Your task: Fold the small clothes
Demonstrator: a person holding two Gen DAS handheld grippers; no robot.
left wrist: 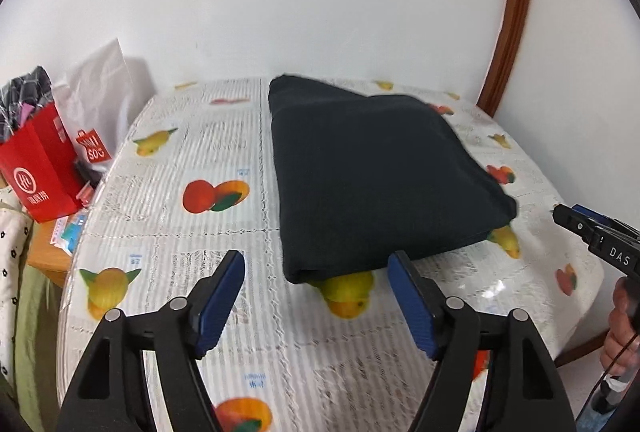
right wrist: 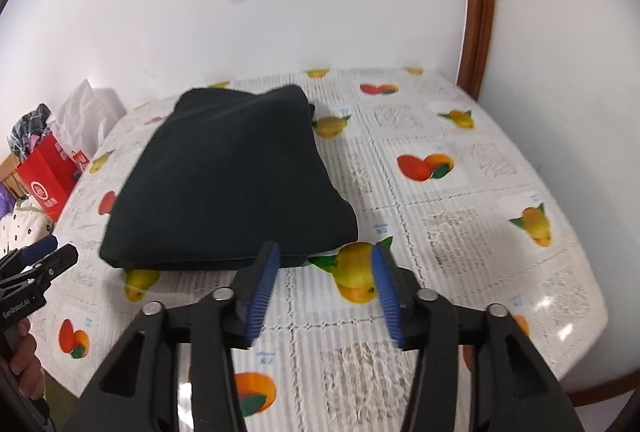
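Round table (left wrist: 168,332) in a fruit-print cover, bearing a black garment (left wrist: 372,168) folded into a compact rectangle at mid-table; folding appears complete for this piece. Left gripper (left wrist: 316,264) and right gripper (right wrist: 324,256) hover just short of its near edge, jaws apart, holding nothing.

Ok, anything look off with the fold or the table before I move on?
Nothing serious. The black garment lies folded flat on the fruit-print tablecloth, though it sits slightly askew to the cloth's grid and a lower layer peeks out along its near edge. Both the left gripper and right gripper are open and hold nothing.
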